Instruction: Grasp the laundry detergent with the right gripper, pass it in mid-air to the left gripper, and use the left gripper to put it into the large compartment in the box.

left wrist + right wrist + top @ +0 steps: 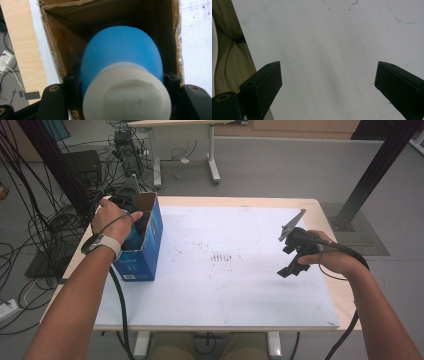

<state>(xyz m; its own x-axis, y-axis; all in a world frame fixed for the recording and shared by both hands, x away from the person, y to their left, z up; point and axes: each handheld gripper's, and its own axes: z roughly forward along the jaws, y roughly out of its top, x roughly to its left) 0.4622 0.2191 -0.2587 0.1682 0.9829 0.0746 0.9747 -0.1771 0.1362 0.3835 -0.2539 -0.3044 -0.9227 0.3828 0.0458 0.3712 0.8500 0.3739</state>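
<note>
Blue bottle (122, 52) points base-first down into the box (62, 42).

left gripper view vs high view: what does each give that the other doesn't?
Left gripper view alone: the blue bottle with its white cap clamped between the left gripper's jaws, and the bare brown cardboard inside of the box below it.

High view alone: the box's blue outside, where it stands at the table's left edge, the right gripper held open over the white sheet, both forearms, and the floor cables.

Both: the open box, the left gripper at its mouth, a glimpse of blue bottle.
</note>
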